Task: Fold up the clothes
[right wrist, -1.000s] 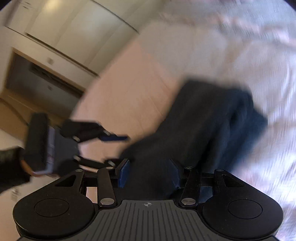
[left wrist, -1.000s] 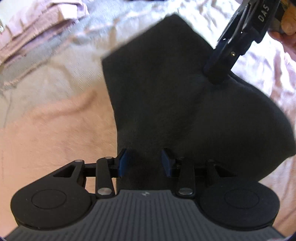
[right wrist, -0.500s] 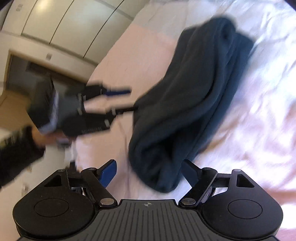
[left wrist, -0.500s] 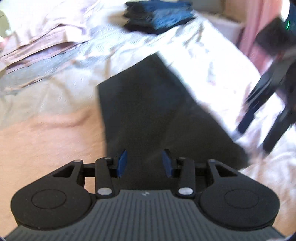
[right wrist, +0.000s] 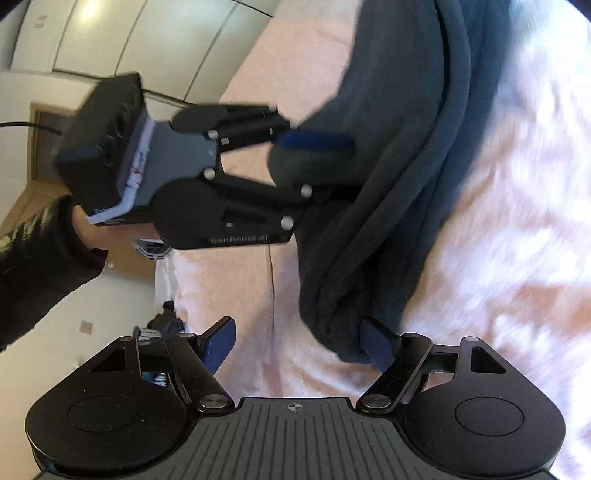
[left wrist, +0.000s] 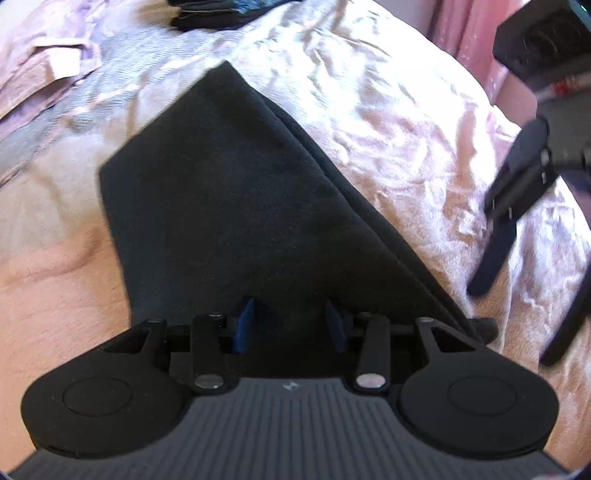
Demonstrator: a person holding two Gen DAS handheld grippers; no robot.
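The left claw point(left wrist: 291, 328) has its two blue pads point(left wrist: 244, 325) closed on a bunched bit of the dark cloth point(left wrist: 221, 192), so it is holding the cloth. You can see this from the side in the right view too, where one blue pad sits on top of a lump of cloth and the other finger is under it. A hand in a dark sleeve point(right wrist: 33, 258) holds that claw. The right claw point(right wrist: 299, 343) is wide open and holds nothing. One of its pads just touches the near end of the cloth, and the other pad is over bare bed. The cloth lies folded on the bed point(left wrist: 406, 140), with a neat long edge on one side. The bed cover is pale pink and wrinkly. Far back on the bed sits a dark pile point(left wrist: 221, 14) of other clothes. A pale folded sheet point(left wrist: 48, 62) lies off to the side.
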